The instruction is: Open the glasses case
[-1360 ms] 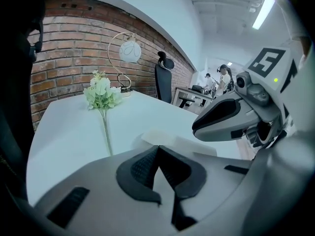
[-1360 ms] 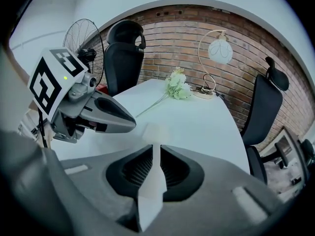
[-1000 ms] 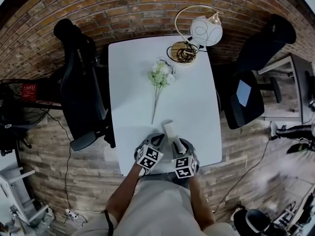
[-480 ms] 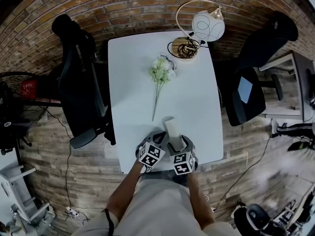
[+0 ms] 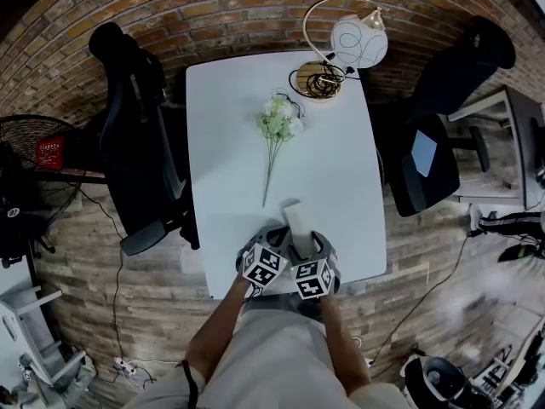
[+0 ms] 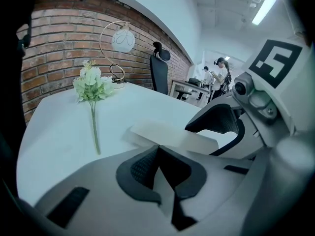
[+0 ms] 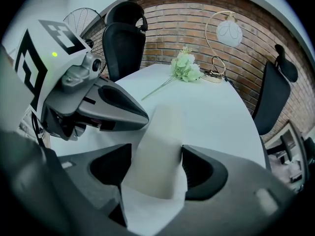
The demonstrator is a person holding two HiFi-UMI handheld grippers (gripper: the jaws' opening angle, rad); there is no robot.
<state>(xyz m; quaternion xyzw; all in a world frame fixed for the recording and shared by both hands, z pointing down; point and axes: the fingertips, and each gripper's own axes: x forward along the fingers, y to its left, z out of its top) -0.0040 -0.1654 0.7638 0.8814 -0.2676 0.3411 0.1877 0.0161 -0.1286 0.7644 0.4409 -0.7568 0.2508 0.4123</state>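
A white glasses case (image 5: 295, 220) lies on the white table (image 5: 230, 143) near its front edge, long axis pointing away from me. My right gripper (image 5: 305, 245) straddles the case's near end. In the right gripper view the case (image 7: 162, 146) fills the gap between the wide-spread jaws, which have just been opening, and a white flap (image 7: 152, 208) shows below. My left gripper (image 5: 274, 244) sits close on the left of the case with its pads together and nothing between them. From the left gripper view the case (image 6: 162, 134) lies just beyond that gripper's tips (image 6: 158, 154).
A bunch of pale flowers (image 5: 277, 126) lies mid-table, and a gold lamp with a white globe (image 5: 358, 45) stands at the far right corner. Black office chairs flank the table on the left (image 5: 128, 143) and right (image 5: 426, 169). People (image 6: 221, 75) stand far off.
The right gripper has shifted left and down over the case's near end, and its jaws have spread. The left gripper has stayed put.
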